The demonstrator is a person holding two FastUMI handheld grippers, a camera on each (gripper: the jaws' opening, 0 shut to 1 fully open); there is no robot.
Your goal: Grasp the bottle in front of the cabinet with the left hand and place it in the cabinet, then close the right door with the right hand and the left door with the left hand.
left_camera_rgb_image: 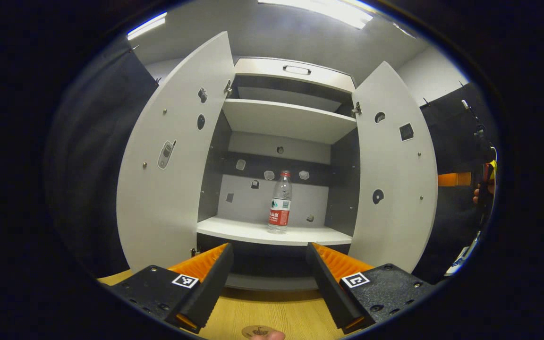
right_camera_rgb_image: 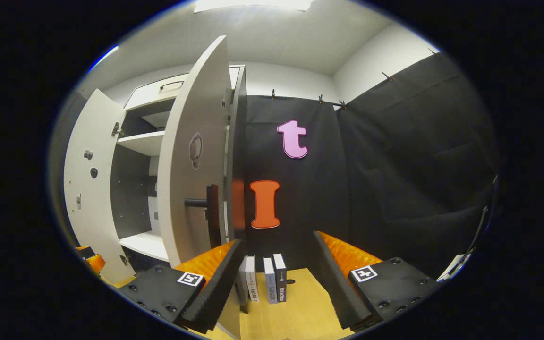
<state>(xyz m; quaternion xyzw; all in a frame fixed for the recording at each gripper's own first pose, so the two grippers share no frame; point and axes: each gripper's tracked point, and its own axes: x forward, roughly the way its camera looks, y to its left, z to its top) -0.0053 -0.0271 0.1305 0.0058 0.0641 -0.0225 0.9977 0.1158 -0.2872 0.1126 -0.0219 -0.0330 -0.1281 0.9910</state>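
Note:
A clear water bottle (left_camera_rgb_image: 280,203) with a red cap and red label stands upright on the lower shelf (left_camera_rgb_image: 253,232) of the white cabinet (left_camera_rgb_image: 293,71). Both doors hang open: the left door (left_camera_rgb_image: 168,160) and the right door (left_camera_rgb_image: 395,174). My left gripper (left_camera_rgb_image: 269,274) is open and empty, pulled back in front of the cabinet, level with the shelf's front edge. In the right gripper view, the right door (right_camera_rgb_image: 196,156) is seen from its outer side, with its dark handle (right_camera_rgb_image: 211,215) just beyond my open right gripper (right_camera_rgb_image: 276,269). The left finger sits close to the door's edge.
Three upright books (right_camera_rgb_image: 267,278) stand on the wooden tabletop (right_camera_rgb_image: 295,316) beside the cabinet's right side. Black cloth walls close in behind and to the right. A person's hand (left_camera_rgb_image: 482,189) shows far right in the left gripper view. The upper shelf (left_camera_rgb_image: 291,120) is bare.

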